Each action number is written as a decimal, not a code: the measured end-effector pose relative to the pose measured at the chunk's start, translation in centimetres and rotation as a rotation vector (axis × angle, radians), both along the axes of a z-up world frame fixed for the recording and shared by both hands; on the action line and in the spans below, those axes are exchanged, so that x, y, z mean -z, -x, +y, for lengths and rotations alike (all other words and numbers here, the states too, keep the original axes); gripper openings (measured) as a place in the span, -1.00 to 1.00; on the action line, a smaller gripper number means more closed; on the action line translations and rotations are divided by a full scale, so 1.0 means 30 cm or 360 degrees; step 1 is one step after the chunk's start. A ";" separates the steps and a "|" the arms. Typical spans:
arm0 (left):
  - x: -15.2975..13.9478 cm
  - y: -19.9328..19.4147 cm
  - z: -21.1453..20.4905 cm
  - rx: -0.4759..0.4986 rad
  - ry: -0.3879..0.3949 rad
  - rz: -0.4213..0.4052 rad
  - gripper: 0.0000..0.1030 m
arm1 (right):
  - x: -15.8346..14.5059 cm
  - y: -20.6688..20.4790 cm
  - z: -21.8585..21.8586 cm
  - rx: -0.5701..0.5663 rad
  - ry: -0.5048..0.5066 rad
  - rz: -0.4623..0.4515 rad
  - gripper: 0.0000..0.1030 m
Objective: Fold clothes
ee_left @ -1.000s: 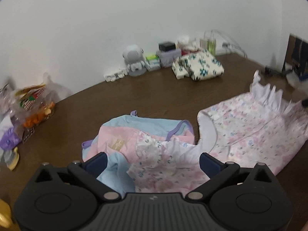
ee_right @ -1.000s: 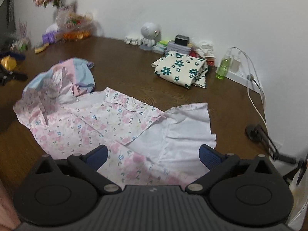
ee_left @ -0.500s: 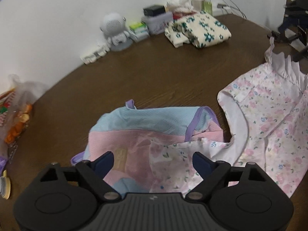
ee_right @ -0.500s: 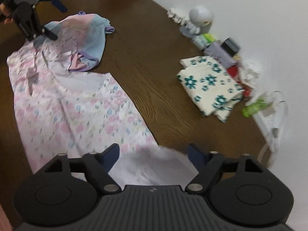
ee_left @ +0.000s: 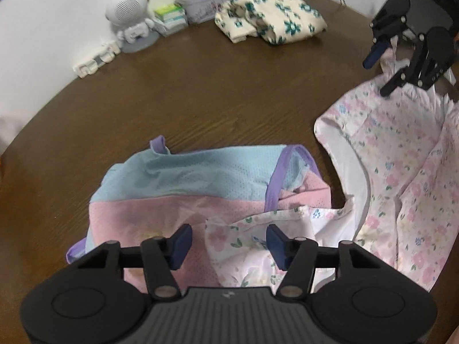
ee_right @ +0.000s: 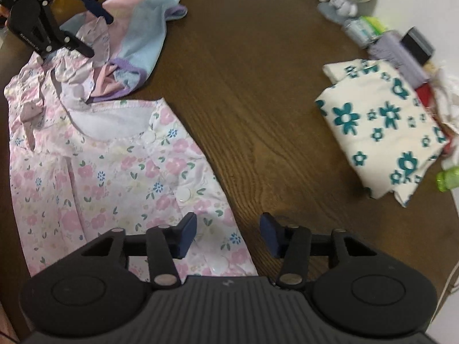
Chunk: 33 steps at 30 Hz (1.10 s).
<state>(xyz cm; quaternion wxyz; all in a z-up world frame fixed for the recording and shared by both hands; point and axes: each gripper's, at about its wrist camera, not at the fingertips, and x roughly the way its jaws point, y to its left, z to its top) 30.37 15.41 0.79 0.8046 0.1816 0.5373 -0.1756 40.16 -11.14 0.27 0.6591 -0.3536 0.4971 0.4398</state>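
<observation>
Closing hand-held grippers [ee_left: 226,242] [ee_right: 228,233] straddle floral dress [ee_right: 114,177] edges.

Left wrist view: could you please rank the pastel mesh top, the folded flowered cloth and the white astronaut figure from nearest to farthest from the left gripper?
1. Pastel mesh top, just ahead of the closing left gripper.
2. White astronaut figure, far left by the wall.
3. Folded flowered cloth, far right; too close to the figure to rank firmly.

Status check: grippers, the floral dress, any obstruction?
Left gripper and right gripper closing over floral dress, not clamped. Dress sleeve overlaps pastel shirt.
</observation>
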 end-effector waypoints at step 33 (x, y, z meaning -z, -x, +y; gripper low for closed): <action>-0.193 0.479 -0.137 -0.0003 -0.0313 -0.0700 -0.94 | -0.216 0.540 -0.092 -0.0176 -0.0059 -0.0611 -0.98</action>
